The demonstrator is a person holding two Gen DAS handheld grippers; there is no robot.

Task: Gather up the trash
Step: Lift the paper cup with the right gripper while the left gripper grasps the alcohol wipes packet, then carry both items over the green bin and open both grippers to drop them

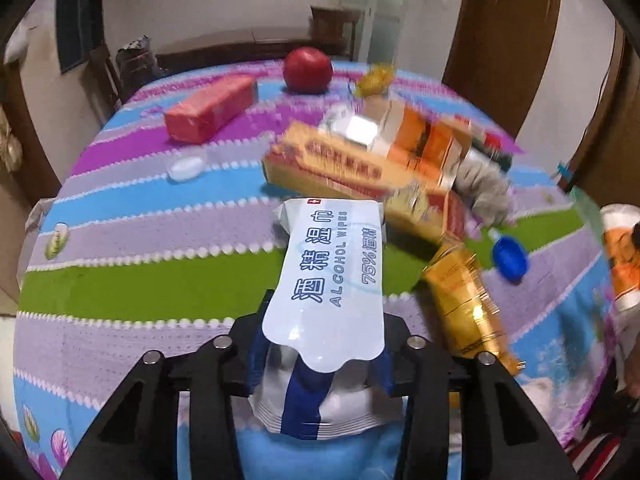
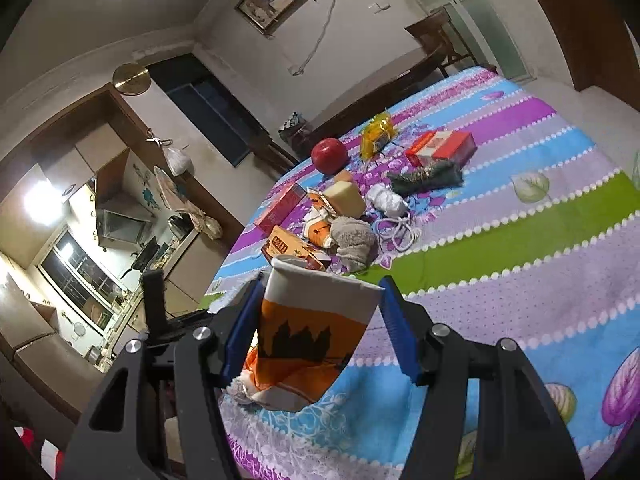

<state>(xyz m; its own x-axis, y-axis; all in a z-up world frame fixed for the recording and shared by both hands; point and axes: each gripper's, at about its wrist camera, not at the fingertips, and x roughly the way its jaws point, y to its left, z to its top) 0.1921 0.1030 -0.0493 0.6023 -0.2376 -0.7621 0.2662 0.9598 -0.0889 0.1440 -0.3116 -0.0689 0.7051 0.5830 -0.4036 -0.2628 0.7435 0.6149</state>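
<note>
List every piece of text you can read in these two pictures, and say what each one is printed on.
"酒精湿巾", "ALCOHOL WIPES", "75%": on the white wipes pack in the left gripper.
Red band on the yellow box: characters, too blurred to read.
Orange carton in the right gripper: only a dark silhouette picture, no words.
Gold tube: print unreadable.

Table's covered in a striped cloth (image 2: 520, 216), purple, blue and green bands with white dotted lines. A red apple (image 1: 307, 69) sits near the far edge, and a grey sock (image 2: 354, 240) is bunched up in the middle with a coil of white cord (image 2: 394, 216) just beside it. Something dark green and knitted (image 2: 426, 176) lies a bit further back. On the wall there's a framed picture (image 2: 270, 0), plus a dark window (image 2: 212, 116), and a lit kitchen (image 2: 80, 248) off to the side
</note>
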